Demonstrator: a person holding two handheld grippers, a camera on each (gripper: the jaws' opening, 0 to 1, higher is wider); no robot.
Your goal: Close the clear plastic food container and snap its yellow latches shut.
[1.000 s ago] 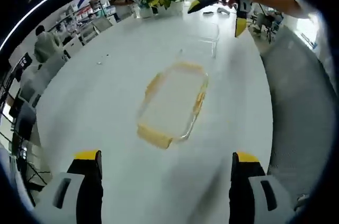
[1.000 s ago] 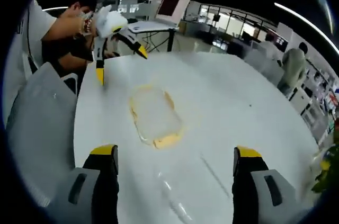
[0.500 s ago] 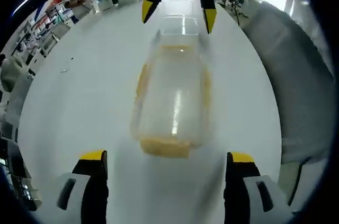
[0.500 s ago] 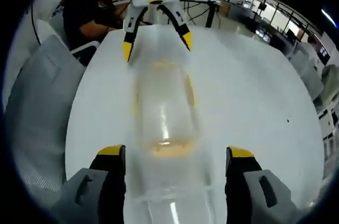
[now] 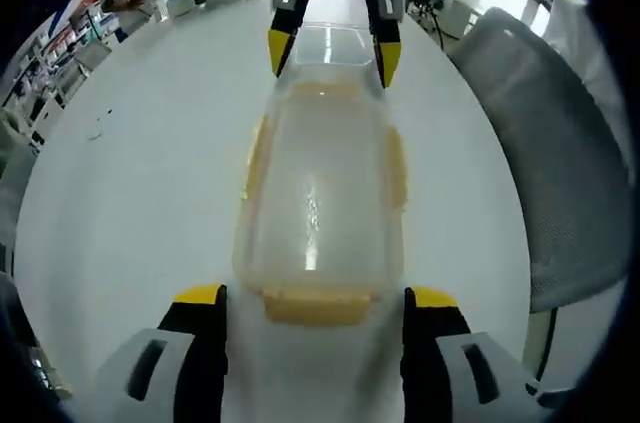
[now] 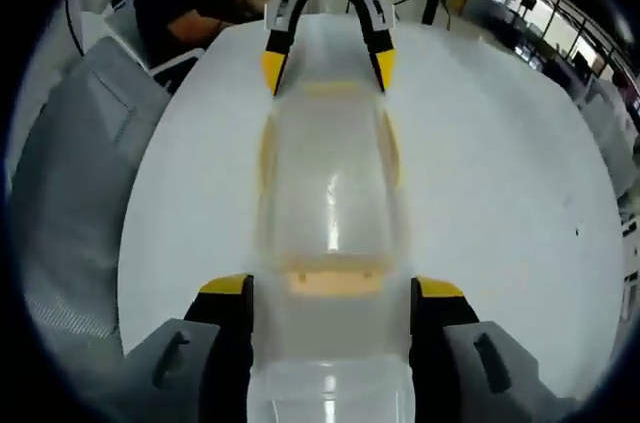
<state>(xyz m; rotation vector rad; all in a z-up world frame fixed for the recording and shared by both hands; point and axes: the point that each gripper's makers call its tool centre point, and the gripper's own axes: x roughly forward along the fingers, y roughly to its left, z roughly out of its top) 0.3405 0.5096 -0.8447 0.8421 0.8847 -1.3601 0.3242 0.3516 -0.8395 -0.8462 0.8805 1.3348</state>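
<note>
While both grippers' jaws stand spread, clear container (image 5: 320,198), yellow latches (image 5: 318,305), white table (image 5: 130,173)

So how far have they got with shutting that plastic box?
Looks done: the clear container sits on the white table with its lid apparently already laid on top. In hand: the left gripper and right gripper stand open at opposite ends, each with an end yellow latch between its jaws. Left: snapping the latches; whether any is shut is unclear.
</note>
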